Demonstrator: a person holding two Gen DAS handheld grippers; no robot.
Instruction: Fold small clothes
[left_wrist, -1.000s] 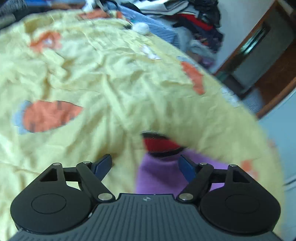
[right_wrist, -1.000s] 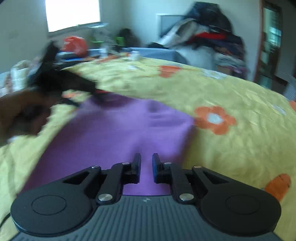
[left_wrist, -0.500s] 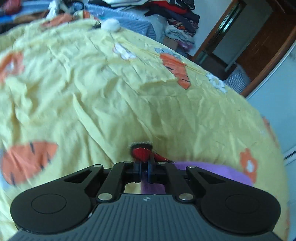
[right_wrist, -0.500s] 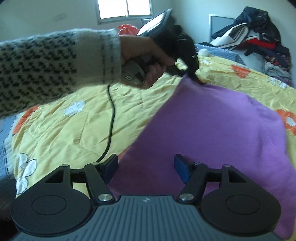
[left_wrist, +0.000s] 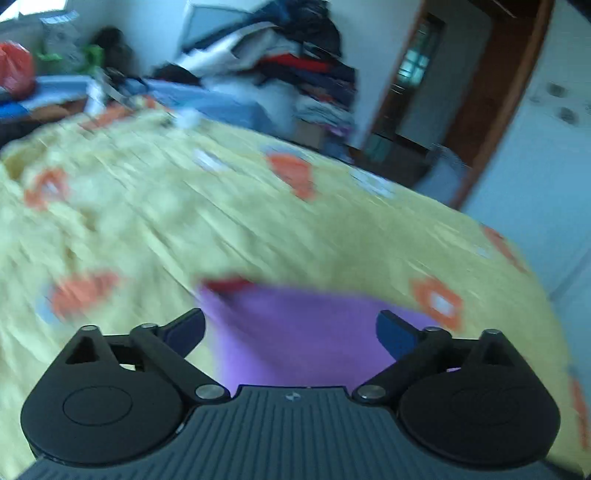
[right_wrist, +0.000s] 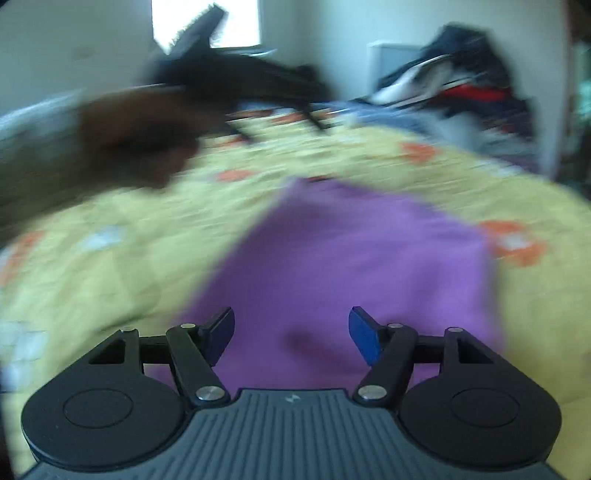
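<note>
A small purple garment (right_wrist: 354, 258) lies flat on a yellow flowered bedspread (right_wrist: 110, 280). It has a red trim at its far corner (left_wrist: 229, 285). In the left wrist view the garment (left_wrist: 303, 332) lies just ahead of my left gripper (left_wrist: 290, 328), which is open and empty above its near edge. My right gripper (right_wrist: 291, 326) is open and empty over the garment's near part. The hand holding the left gripper (right_wrist: 236, 85) shows blurred at the upper left of the right wrist view, above the bed.
The yellow bedspread (left_wrist: 184, 206) with orange flowers covers the bed. A heap of clothes (left_wrist: 288, 74) is piled at the far side, also in the right wrist view (right_wrist: 450, 92). A doorway (left_wrist: 443, 122) is at the right. Both views are motion-blurred.
My left gripper was shut on the garment's red-trimmed corner half a second ago and has let go and opened. It has lifted away. My right gripper stays open over the garment.
</note>
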